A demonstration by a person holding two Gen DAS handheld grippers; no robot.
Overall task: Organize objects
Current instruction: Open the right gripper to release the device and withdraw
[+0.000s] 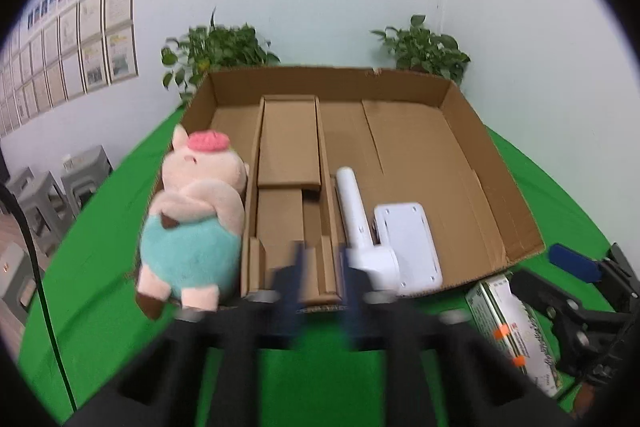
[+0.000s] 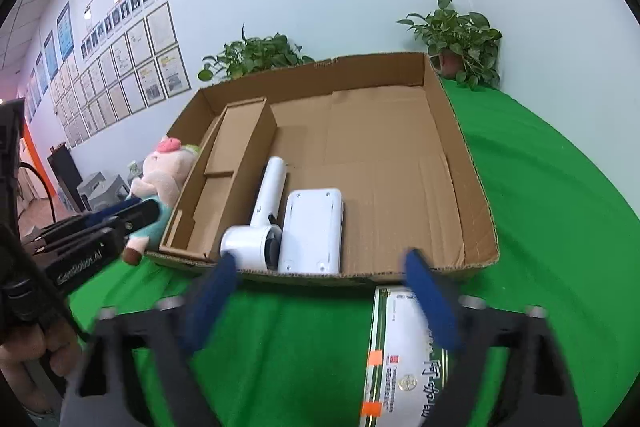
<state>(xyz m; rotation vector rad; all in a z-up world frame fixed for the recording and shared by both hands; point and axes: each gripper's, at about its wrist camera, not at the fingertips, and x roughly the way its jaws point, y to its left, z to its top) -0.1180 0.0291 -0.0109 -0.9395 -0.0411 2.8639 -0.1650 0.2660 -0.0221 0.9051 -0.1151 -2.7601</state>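
You have one cardboard tray (image 1: 472, 131), one plush pig (image 1: 192, 223), one white hair dryer (image 2: 260, 227), one white flat device (image 2: 312, 231), one green-and-white box (image 2: 400, 359), two potted plants (image 2: 256, 57), and perhaps three grey stools (image 1: 80, 175), blurred.

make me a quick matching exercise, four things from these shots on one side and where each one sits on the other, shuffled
Things:
1. plush pig
2. hair dryer
3. white flat device
4. green-and-white carton

Places:
A. on the green cloth, at the box's near wall
B. in the box, right of the hair dryer
C. outside the box's left wall
D. in the box, beside the cardboard insert

Pairs: 1-C, 2-D, 3-B, 4-A
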